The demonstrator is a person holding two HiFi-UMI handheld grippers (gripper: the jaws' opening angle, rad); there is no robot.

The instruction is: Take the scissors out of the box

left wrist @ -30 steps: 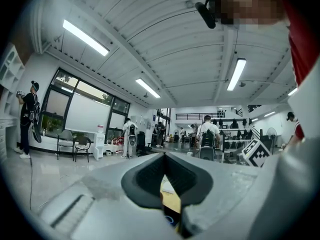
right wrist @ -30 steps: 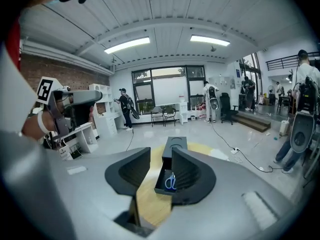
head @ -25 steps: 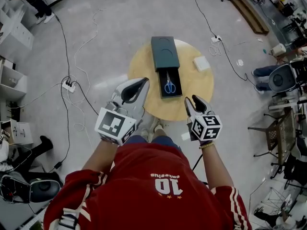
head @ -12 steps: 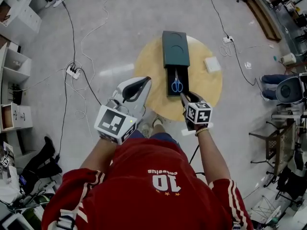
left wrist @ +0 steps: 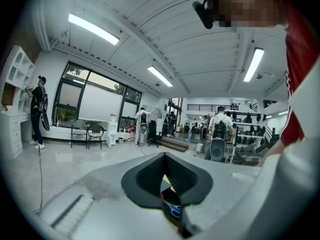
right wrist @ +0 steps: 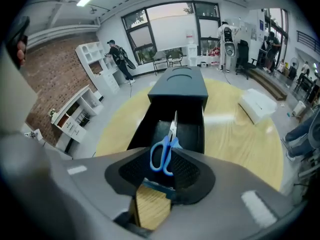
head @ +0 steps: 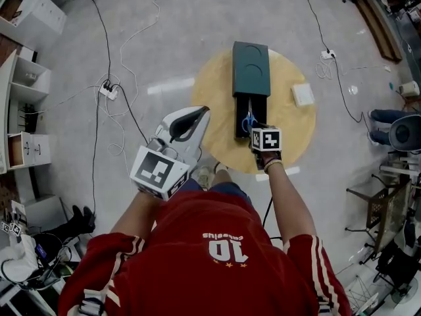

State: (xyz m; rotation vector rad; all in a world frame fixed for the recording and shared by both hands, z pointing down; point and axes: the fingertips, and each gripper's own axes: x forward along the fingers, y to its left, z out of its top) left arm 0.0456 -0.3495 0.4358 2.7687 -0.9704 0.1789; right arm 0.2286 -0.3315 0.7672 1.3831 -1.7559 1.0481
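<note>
A dark green box [head: 250,68] [right wrist: 180,86] lies on a round wooden table [head: 214,87], its black drawer [head: 241,107] pulled out toward me. Scissors [head: 248,120] [right wrist: 164,151] with blue handles lie in the drawer, blades pointing to the box. My right gripper [head: 254,129] [right wrist: 164,160] hangs low over the drawer's near end, open, with the blue handles between its dark pads [right wrist: 192,173]. I cannot tell whether the pads touch them. My left gripper [head: 199,112] [left wrist: 163,173] is held up off the table's left edge, tips together, holding nothing.
A small white box [head: 303,95] [right wrist: 256,104] lies on the table's right part. Cables and a power strip [head: 109,89] trail over the floor to the left. White shelves [head: 26,110] stand at far left, chairs and frames at right.
My right gripper has moved forward and down from the table's near edge to the drawer, coming over the scissors' handles. The left gripper has stayed where it was.
</note>
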